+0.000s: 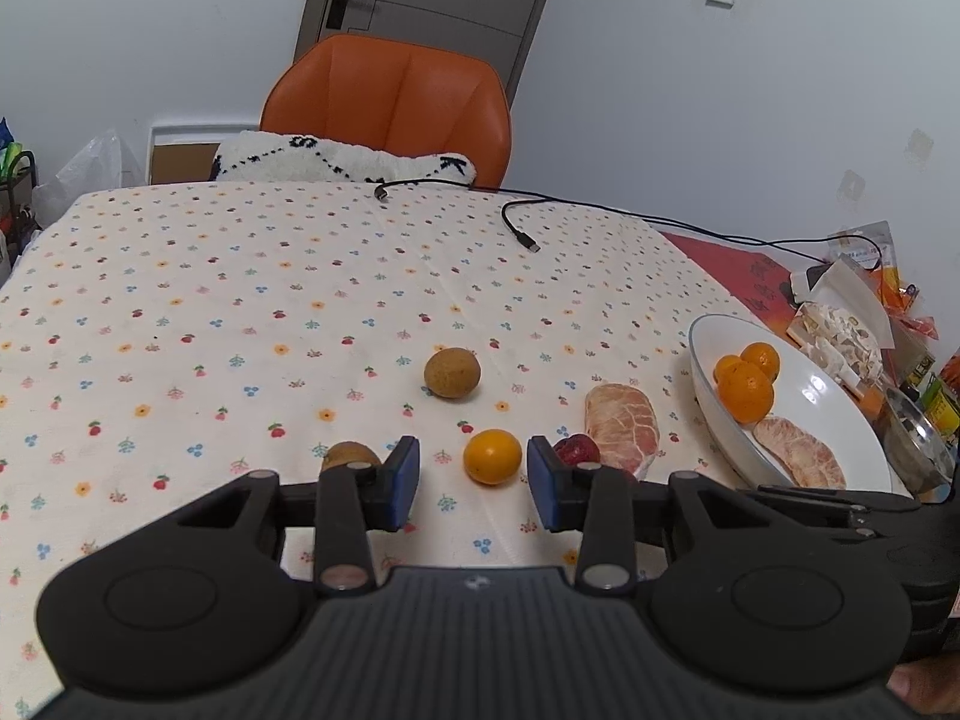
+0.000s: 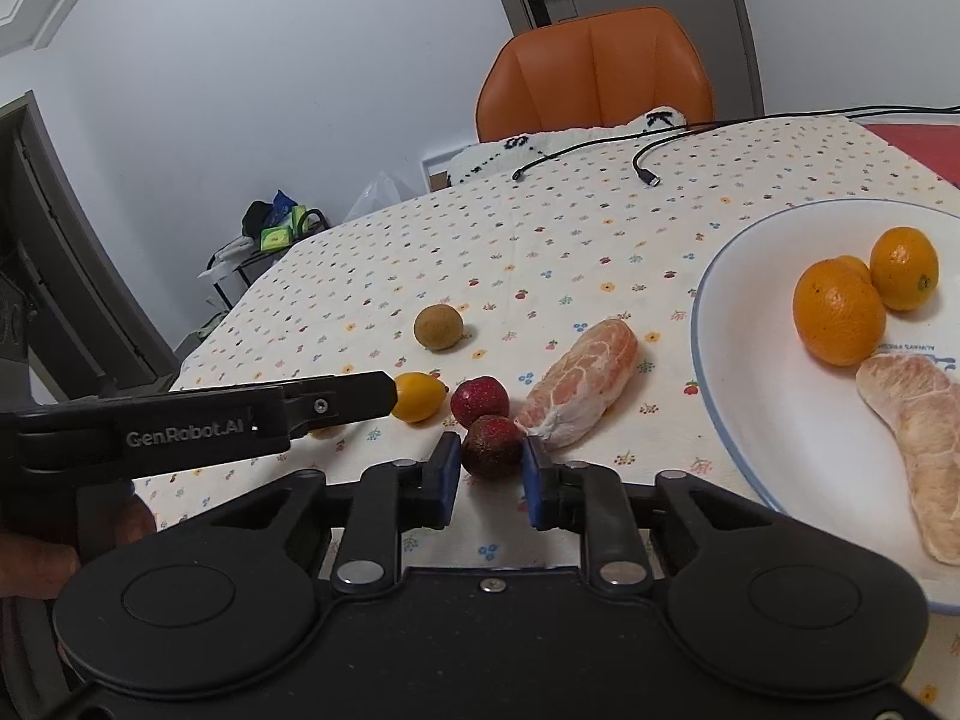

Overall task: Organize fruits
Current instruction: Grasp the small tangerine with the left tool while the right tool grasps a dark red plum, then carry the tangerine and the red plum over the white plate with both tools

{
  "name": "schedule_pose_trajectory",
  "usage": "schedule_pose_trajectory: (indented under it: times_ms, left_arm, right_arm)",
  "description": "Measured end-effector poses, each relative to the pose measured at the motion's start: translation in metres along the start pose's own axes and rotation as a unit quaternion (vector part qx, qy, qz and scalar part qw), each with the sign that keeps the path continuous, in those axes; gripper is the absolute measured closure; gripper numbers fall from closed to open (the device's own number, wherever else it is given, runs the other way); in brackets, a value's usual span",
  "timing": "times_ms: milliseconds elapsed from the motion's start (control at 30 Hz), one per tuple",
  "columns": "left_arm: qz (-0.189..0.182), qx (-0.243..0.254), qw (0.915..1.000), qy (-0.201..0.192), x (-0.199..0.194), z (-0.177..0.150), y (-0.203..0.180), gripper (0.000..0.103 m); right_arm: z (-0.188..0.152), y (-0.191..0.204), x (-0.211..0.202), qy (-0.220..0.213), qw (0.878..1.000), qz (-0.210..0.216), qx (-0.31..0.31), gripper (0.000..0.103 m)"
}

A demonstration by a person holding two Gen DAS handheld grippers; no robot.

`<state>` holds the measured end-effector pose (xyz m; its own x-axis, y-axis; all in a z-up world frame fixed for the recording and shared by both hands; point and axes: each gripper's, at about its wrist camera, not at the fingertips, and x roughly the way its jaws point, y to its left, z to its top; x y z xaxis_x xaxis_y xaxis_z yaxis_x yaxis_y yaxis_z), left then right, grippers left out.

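Note:
My left gripper (image 1: 474, 480) is open, and a small orange (image 1: 492, 456) lies on the flowered tablecloth just ahead, between its blue pads. A brown kiwi (image 1: 452, 372) sits farther off, and another kiwi (image 1: 351, 456) is half hidden behind the left finger. My right gripper (image 2: 491, 471) has narrowed onto a dark red fruit (image 2: 492, 447), with both pads touching its sides. A brighter red fruit (image 2: 480, 399) and a peeled pomelo segment (image 2: 579, 390) lie just beyond. The white plate (image 2: 750, 330) on the right holds three oranges (image 2: 840, 318) and a pomelo segment (image 2: 918, 420).
Two black cables (image 1: 522, 228) lie across the far side of the table. An orange chair (image 1: 390, 108) with a white cushion stands behind it. Snack packets and a metal bowl (image 1: 912, 438) crowd the right edge beyond the plate (image 1: 822, 420). A person's hand (image 2: 36, 558) holds the left gripper.

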<state>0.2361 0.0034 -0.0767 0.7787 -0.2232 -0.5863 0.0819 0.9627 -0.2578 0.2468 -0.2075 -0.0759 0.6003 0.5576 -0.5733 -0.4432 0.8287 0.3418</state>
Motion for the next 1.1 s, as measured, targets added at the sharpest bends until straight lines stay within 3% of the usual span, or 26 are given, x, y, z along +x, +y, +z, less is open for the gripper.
schedule_pose_trajectory:
  times_ms: [533,600,1100]
  left_arm:
    - [0.001,0.005,0.9999,0.011,0.026,0.001,-0.008,0.065]
    - [0.004,0.002,0.9999,0.011,0.026,0.001,-0.008,0.081]
    - [-0.007,0.018,0.9994,-0.029,-0.015,0.007,-0.035,0.081]
  right_arm:
    - [0.004,-0.01,-0.025,-0.024,1.0,-0.007,0.008,0.083]
    - [0.005,-0.01,-0.028,-0.027,1.0,-0.007,0.007,0.083]
    - [0.007,-0.021,-0.061,-0.068,0.997,-0.023,0.018,0.083]
